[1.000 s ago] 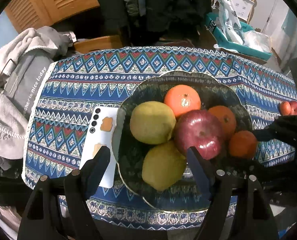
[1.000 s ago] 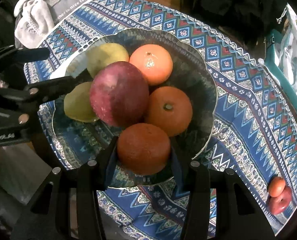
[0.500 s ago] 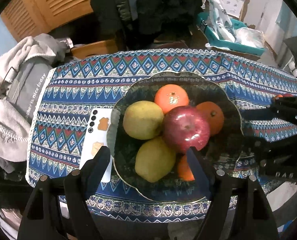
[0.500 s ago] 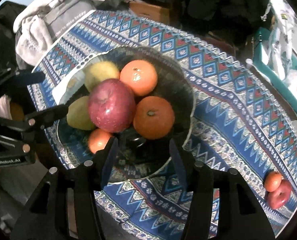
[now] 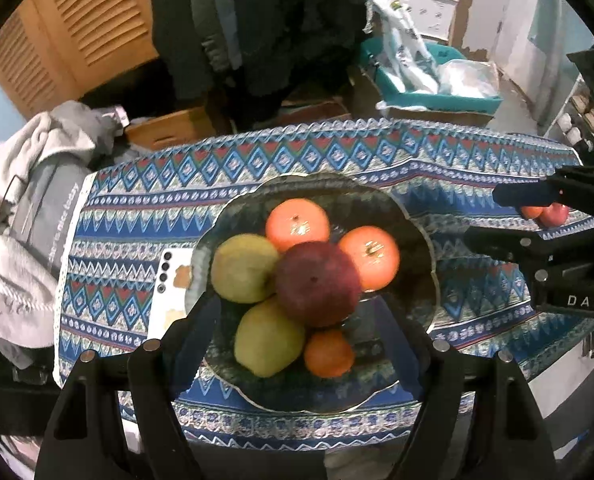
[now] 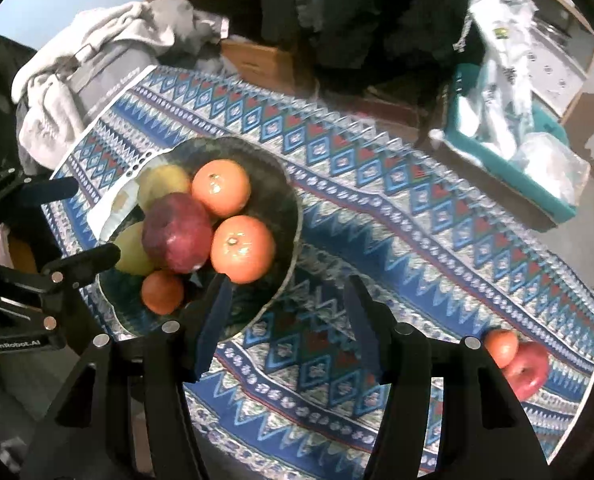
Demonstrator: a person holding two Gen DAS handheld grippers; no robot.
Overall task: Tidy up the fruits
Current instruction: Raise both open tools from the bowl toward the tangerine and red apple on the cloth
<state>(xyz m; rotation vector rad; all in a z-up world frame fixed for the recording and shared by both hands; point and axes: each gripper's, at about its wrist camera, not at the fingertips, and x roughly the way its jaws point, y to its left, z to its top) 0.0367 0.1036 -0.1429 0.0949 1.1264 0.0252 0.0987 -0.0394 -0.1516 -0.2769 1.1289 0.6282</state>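
Our right gripper is opening, empty, above the table; next we aim it at the small orange and red apple beside the far edge; left gripper hangs spread over the fruit bowl, clear.

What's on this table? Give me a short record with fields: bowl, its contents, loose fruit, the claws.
bowl: dark glass bowl on the patterned tablecloth
contents: red apple, two green pears, two big oranges, small orange
loose fruit: small orange touching a red apple near the cloth's edge
left claw: open, empty
right claw: jaws opening, nothing between them
beside bowl: white phone
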